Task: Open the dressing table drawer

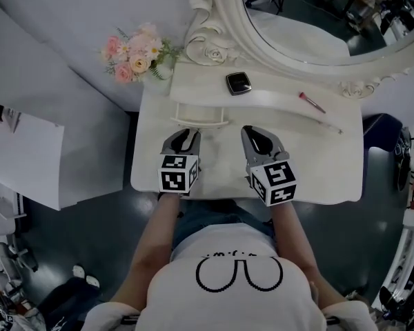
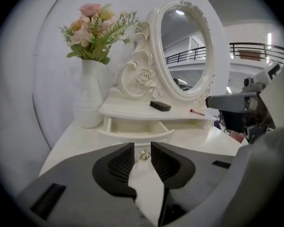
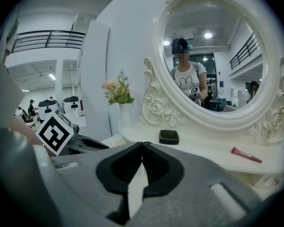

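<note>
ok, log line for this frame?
drawer: pulled out | left gripper: jaws apart, knob in line with gap, no contact | right gripper: shut, empty

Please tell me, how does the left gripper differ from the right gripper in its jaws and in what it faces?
The left gripper has its jaws apart; the right gripper has them closed tip to tip. A small gold knob shows in the left gripper's gap, not pressed; the right gripper holds nothing. The left gripper faces the open drawer; the right gripper faces the black compact. Both point toward the mirror.
</note>
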Action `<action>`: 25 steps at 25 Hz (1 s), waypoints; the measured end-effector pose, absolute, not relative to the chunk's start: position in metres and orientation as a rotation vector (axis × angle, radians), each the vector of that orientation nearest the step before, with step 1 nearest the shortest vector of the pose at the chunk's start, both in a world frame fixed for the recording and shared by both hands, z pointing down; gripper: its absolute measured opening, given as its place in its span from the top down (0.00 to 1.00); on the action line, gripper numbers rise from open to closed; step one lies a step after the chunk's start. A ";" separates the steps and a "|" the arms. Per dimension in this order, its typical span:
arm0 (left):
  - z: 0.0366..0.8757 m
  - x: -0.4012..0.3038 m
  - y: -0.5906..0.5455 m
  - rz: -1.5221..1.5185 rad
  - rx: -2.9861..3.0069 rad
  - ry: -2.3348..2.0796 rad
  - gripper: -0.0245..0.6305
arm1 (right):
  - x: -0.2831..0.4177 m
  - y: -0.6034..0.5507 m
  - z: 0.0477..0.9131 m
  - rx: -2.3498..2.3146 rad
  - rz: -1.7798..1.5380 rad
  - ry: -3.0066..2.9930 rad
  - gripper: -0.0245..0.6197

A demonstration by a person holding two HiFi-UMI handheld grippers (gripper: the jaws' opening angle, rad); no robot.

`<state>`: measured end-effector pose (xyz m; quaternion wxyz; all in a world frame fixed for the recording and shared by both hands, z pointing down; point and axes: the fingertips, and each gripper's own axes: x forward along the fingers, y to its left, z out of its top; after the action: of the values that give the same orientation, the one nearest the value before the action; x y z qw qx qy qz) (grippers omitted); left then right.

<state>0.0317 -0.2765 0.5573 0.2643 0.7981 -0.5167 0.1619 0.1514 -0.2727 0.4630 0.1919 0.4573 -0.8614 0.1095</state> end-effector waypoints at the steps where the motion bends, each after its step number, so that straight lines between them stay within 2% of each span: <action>1: 0.549 0.027 -0.276 0.418 2.160 -1.418 0.80 | 0.151 -0.276 0.458 1.292 0.296 -2.428 0.96; 16: 0.361 0.009 -0.315 0.109 2.584 -1.647 0.80 | 0.167 -0.300 0.337 1.515 0.013 -2.571 0.96; 22: 0.324 0.000 -0.312 0.040 2.651 -1.726 0.80 | 0.166 -0.296 0.304 1.538 -0.101 -2.599 0.96; 23: 0.322 -0.004 -0.312 0.037 2.648 -1.748 0.82 | 0.165 -0.296 0.302 1.534 -0.115 -2.600 0.96; 25: 0.317 -0.011 -0.312 0.033 2.637 -1.794 0.96 | 0.163 -0.296 0.300 1.522 -0.139 -2.594 0.96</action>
<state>-0.0106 -0.3124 0.3175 -0.0239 0.8265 -0.5623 0.0104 0.1633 -0.2956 0.2997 0.0652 0.5045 -0.8597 -0.0461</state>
